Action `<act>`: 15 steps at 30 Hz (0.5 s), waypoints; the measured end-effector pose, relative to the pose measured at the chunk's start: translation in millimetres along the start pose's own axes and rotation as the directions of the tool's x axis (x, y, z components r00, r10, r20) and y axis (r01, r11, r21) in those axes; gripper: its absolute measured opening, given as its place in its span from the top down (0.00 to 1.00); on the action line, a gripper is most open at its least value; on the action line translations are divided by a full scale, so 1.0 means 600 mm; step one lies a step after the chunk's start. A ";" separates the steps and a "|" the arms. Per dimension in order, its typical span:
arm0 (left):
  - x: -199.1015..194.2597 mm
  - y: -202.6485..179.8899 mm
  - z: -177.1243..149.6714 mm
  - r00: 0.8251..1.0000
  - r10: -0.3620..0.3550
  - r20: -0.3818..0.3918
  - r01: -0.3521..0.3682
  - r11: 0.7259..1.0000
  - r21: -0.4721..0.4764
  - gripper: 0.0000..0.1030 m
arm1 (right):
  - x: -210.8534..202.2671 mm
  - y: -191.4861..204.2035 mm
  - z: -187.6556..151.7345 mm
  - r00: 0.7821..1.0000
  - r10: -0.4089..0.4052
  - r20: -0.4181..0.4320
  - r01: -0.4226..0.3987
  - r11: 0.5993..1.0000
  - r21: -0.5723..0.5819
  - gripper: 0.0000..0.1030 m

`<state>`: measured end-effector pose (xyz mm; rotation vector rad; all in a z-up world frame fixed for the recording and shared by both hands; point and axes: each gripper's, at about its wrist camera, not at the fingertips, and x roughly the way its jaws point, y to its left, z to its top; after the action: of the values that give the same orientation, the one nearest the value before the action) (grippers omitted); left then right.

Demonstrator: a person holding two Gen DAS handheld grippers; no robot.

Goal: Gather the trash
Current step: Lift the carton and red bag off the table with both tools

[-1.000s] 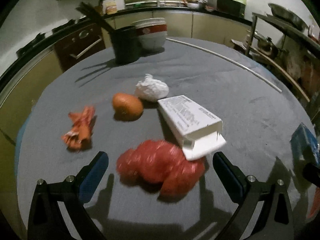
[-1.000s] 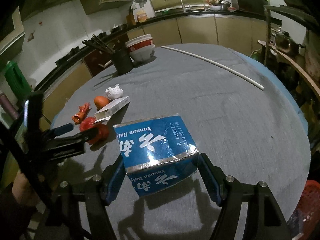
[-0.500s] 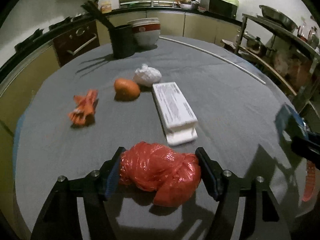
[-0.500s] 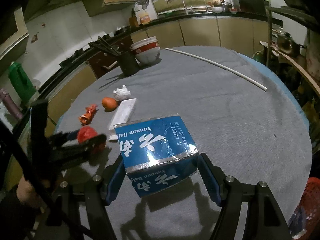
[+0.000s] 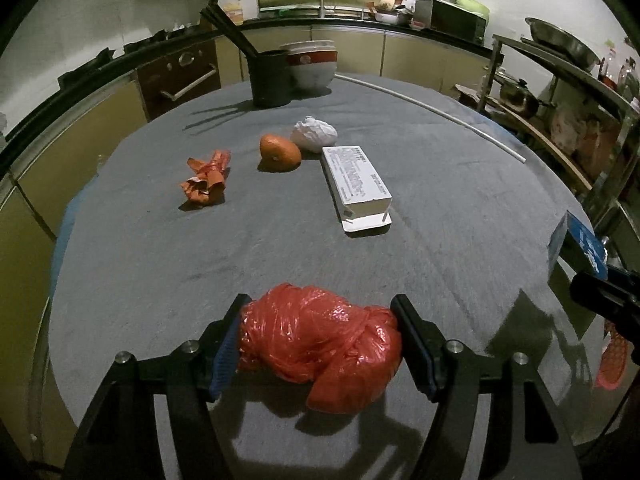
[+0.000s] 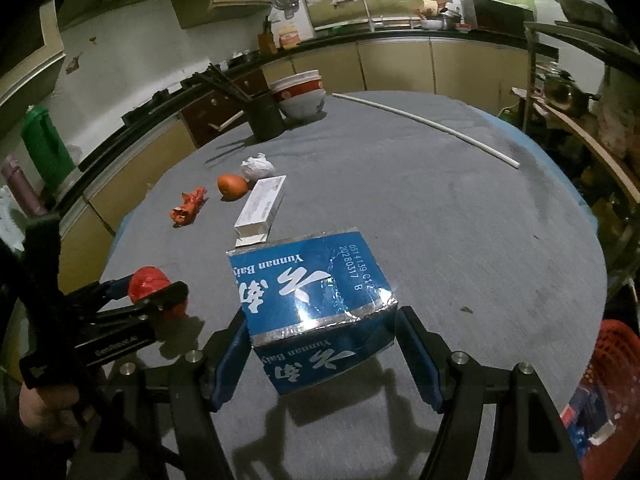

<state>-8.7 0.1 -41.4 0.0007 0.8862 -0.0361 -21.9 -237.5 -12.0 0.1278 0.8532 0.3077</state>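
Downward-tilted left tool, red bag clamped

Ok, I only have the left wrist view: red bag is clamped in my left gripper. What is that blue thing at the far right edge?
Observer: It is a blue box with white lettering, clamped between the pads of the right gripper.
Operator: Is it off the table?
Observer: It looks lifted; its shadow falls on the grey table beneath it.
Operator: Anywhere to drop the trash?
Observer: A red basket shows past the table edge at the lower right of the right wrist view, with something blue in it.
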 end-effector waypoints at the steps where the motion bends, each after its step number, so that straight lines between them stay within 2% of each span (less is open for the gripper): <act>1: -0.001 0.000 -0.001 1.000 0.005 -0.002 -0.005 1.000 0.000 0.30 | -0.001 -0.001 -0.002 1.000 -0.002 -0.001 0.002 1.000 0.003 0.29; 15: -0.016 -0.004 -0.003 1.000 0.011 0.001 -0.011 1.000 -0.004 0.30 | -0.010 0.006 -0.016 1.000 -0.003 -0.001 0.003 1.000 -0.001 0.29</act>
<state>-16.1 -1.8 -35.4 0.0016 0.8857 -0.0235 -33.5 -236.1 -13.2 0.1256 0.8540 0.3058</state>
